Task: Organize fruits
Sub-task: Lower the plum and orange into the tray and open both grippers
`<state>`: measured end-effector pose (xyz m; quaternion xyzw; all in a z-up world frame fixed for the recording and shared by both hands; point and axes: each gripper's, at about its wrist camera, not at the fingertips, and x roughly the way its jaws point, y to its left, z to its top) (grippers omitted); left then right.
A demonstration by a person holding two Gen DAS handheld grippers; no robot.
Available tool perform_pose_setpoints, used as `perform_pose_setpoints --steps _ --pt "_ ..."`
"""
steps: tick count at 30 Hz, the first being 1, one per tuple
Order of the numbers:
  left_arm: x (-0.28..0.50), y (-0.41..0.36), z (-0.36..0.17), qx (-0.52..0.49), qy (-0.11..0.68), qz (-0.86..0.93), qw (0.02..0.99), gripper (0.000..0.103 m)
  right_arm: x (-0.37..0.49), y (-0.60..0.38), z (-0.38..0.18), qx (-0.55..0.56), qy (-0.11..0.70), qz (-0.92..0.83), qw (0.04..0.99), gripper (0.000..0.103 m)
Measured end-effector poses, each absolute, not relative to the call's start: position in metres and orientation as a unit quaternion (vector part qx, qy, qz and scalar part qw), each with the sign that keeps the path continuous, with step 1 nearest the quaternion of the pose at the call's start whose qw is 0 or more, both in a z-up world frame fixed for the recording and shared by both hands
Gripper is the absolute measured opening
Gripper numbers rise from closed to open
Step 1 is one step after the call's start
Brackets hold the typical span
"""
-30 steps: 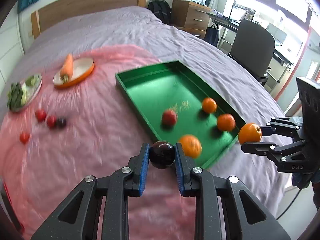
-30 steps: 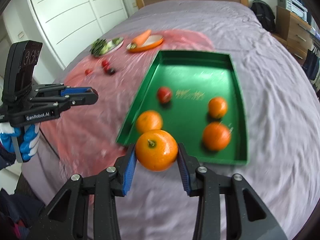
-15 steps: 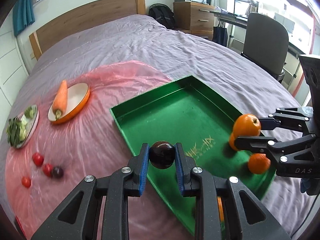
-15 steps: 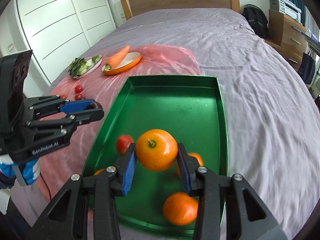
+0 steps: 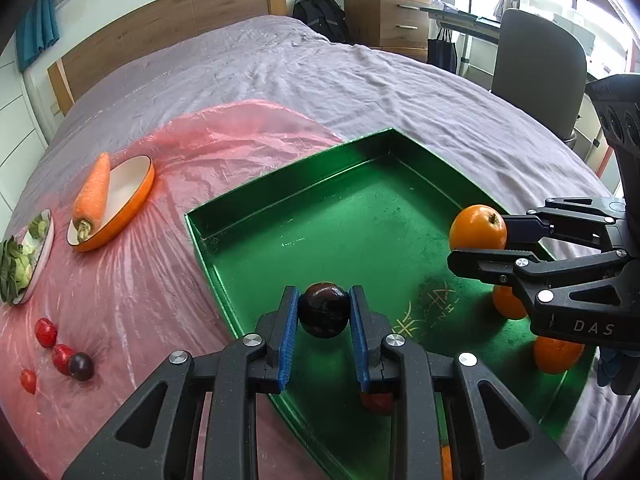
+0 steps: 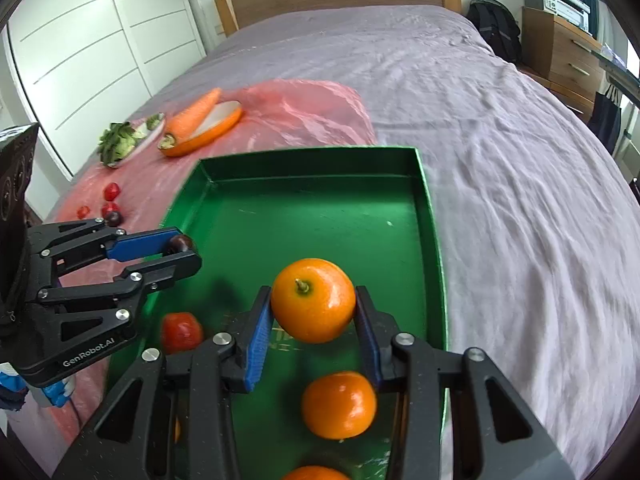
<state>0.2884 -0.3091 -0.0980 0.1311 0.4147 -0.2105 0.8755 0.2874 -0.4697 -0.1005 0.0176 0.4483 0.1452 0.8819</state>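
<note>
A green tray (image 5: 304, 184) (image 6: 430, 200) lies on the bed. My left gripper (image 5: 323, 312) (image 6: 182, 250) is shut on a dark plum (image 5: 323, 309) (image 6: 181, 243) above the tray's near left edge. My right gripper (image 6: 314, 304) (image 5: 476, 246) is shut on an orange (image 6: 314, 300) (image 5: 476, 227) over the tray's right side. Below it in the tray lie another orange (image 6: 339, 405) (image 5: 508, 304), a further orange (image 5: 558, 354) and a red fruit (image 6: 181, 332). Small red fruits (image 5: 45, 332) (image 6: 112, 191) and a second plum (image 5: 81, 366) (image 6: 113, 218) rest on the pink sheet (image 5: 168, 248).
An orange dish (image 5: 132, 204) (image 6: 224, 120) carries a carrot (image 5: 94, 192) (image 6: 192, 114), with a plate of greens (image 5: 20, 256) (image 6: 120, 142) beside it. A grey chair (image 5: 536, 64), a wooden dresser (image 5: 384, 20) and a white wardrobe (image 6: 92, 60) surround the bed.
Both grippers have moved forward over the bed and lower, from before the tray's near edge to above it, each still holding its fruit.
</note>
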Motion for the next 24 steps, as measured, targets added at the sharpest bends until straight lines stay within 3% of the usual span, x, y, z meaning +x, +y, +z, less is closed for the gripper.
perform_pose_setpoints --steps 21,24 --pt "0.3 -0.314 -0.115 0.13 0.435 -0.2 0.868 0.024 0.293 -0.467 -0.122 -0.009 0.477 0.114 0.872 0.056" --pt "0.301 -0.315 -0.116 0.127 0.441 -0.199 0.866 0.038 0.294 -0.468 -0.122 -0.011 0.479 0.107 0.871 0.081"
